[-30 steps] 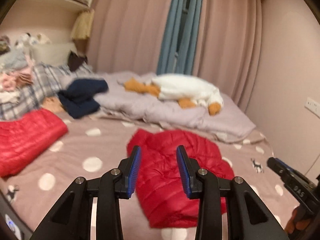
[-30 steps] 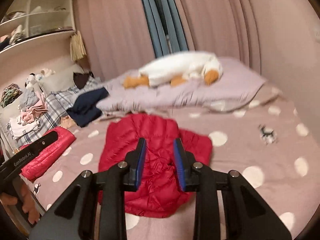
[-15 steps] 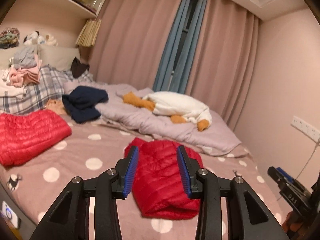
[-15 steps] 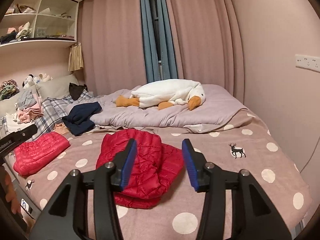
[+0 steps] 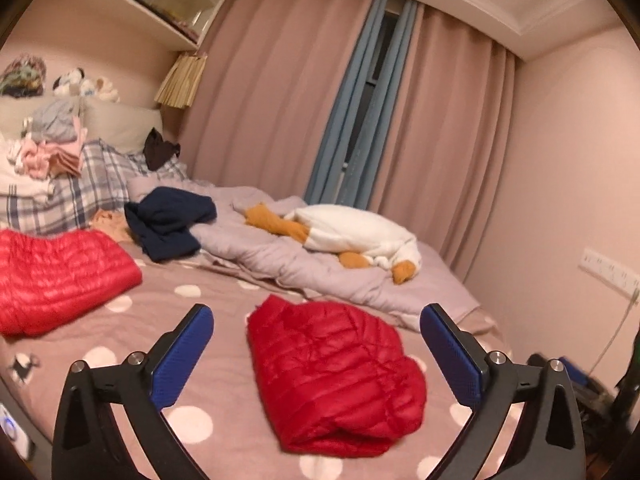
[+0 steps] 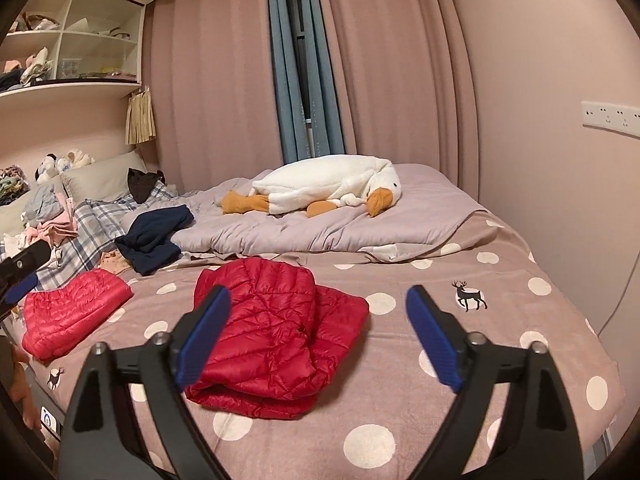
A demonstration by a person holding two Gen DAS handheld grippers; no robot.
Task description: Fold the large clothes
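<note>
A red quilted down jacket lies folded into a thick bundle on the polka-dot bedspread. My left gripper hangs above and short of it, jaws opening wide, nothing between the blue pads. My right gripper is held back from the same bundle, jaws also opening wide and empty. A second red down jacket lies flat at the left side of the bed. The left gripper's body shows at the left edge of the right wrist view.
A white plush goose rests on a rumpled lilac duvet at the back. A dark navy garment and a plaid pillow with stacked clothes lie at the left. Curtains and walls close in behind and right.
Both grippers pulled back and rose from the red bundle, and their jaws went from nearly shut to wide apart. The jacket stays on the bed.
</note>
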